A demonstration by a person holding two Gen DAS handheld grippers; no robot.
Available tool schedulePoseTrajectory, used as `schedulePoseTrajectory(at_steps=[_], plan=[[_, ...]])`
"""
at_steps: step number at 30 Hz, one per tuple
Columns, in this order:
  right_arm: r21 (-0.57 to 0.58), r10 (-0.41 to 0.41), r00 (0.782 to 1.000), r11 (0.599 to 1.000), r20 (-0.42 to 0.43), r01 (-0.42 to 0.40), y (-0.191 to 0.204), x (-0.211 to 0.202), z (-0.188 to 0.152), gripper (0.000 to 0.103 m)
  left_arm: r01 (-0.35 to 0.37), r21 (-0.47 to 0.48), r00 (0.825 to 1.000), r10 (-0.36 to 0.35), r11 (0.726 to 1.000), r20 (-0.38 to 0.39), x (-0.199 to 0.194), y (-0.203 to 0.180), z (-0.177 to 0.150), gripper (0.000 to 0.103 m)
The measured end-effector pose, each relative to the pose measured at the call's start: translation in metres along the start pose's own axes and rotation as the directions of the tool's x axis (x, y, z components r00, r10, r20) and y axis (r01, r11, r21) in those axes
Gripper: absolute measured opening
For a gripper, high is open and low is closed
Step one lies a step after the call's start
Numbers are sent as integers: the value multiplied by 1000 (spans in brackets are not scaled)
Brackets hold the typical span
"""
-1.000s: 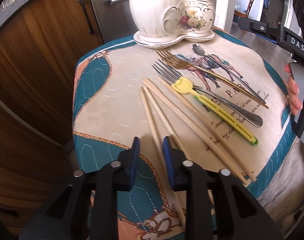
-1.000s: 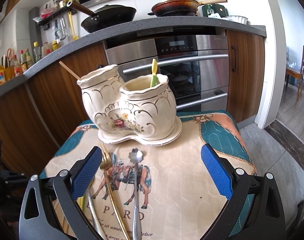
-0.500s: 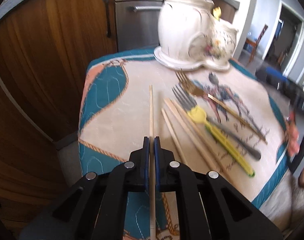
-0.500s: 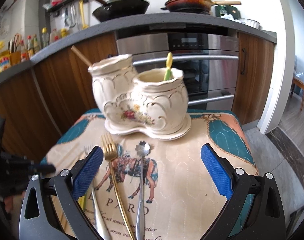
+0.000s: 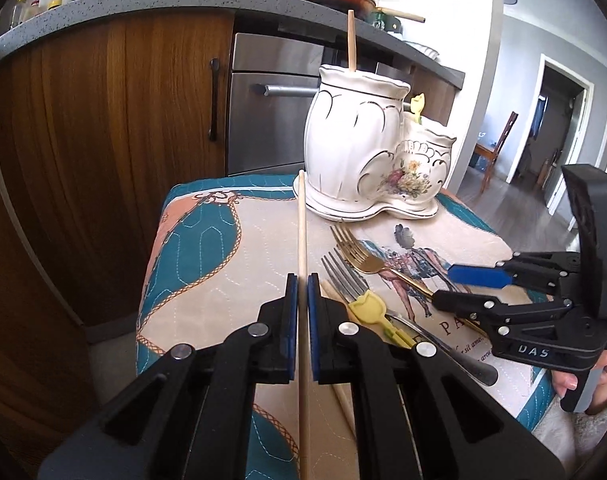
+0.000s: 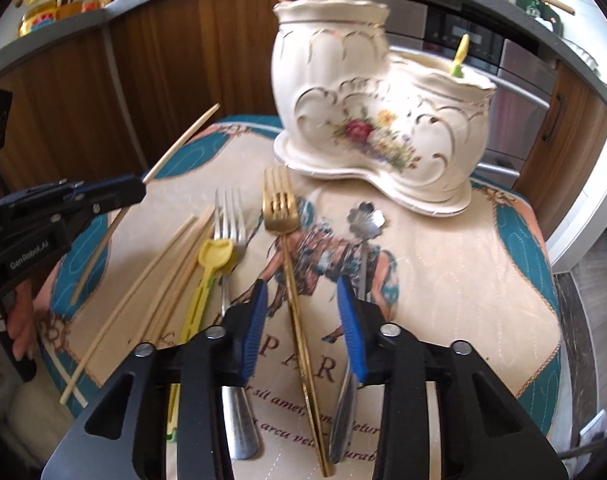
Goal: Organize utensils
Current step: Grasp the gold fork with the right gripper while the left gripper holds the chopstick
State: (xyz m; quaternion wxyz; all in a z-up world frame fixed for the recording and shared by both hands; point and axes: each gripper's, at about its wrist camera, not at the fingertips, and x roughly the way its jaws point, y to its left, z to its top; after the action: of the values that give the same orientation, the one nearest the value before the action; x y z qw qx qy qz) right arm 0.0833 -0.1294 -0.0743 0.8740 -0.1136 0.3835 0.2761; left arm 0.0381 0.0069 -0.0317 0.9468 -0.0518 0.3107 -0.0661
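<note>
My left gripper (image 5: 302,280) is shut on a wooden chopstick (image 5: 302,232), lifted off the cloth and pointing toward the white ceramic two-pot holder (image 5: 355,152). The holder's tall pot has one chopstick (image 5: 350,40) in it; the low pot has a yellow utensil (image 6: 460,56). My right gripper (image 6: 303,312) is open, its jaws on either side of the gold fork (image 6: 291,264) lying on the cloth. Beside it lie a silver fork (image 6: 227,232), a yellow plastic spoon (image 6: 211,264), a flower-headed silver spoon (image 6: 365,220) and several chopsticks (image 6: 159,272).
The utensils lie on a quilted teal and cream cloth (image 6: 463,264) over a small stool-like table. Wooden cabinets (image 5: 103,120), a steel oven (image 5: 271,104) and a counter with pans stand behind. Floor opens to the right (image 5: 503,200).
My left gripper closed on a chopstick, lifted it and turned toward the holder. My right gripper moved down and forward over the gold fork and its jaws narrowed.
</note>
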Motion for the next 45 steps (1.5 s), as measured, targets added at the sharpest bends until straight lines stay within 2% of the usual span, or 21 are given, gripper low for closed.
schedulePoseTrajectory(at_steps=[5,9,13,16,26,34,37,41,45], plan=[[-20,-2,1000,1000,-29,1,8,4,-2,23,20,-2,1000,-20,1000,-22,5,0,-4,5],[-20,-16,999,1000,-47,16,9,10,-2,18,21,14,1000,-21,1000,-10,5,-4,-4,5],[-14,-19,999,1000,-50,18,7,14,-2,17,23,16,1000,-23,1000,-15,5,-5,-5,5],[6,-6,999,1000,-44,6,4,15,-1,10,22,16,1000,-22,1000,-15,5,-5,-5,5],[39,17,1000,999,19,-18,-3,-3,2,8,20,22,1000,-20,1000,-4,4,-5,-6,5],[13,66,995,998,77,-67,3,-22,5,8,20,19,1000,-20,1000,0,3,-3,-5,5],[-20,52,997,999,55,-51,9,-23,4,8,19,20,1000,-18,1000,-1,3,-3,-6,5],[-45,19,999,999,-27,-21,6,-8,-3,8,20,24,1000,-20,1000,-5,4,-4,-5,5],[-75,20,996,997,-82,-26,4,-1,-8,8,22,26,1000,-22,999,-4,4,-4,-5,5]])
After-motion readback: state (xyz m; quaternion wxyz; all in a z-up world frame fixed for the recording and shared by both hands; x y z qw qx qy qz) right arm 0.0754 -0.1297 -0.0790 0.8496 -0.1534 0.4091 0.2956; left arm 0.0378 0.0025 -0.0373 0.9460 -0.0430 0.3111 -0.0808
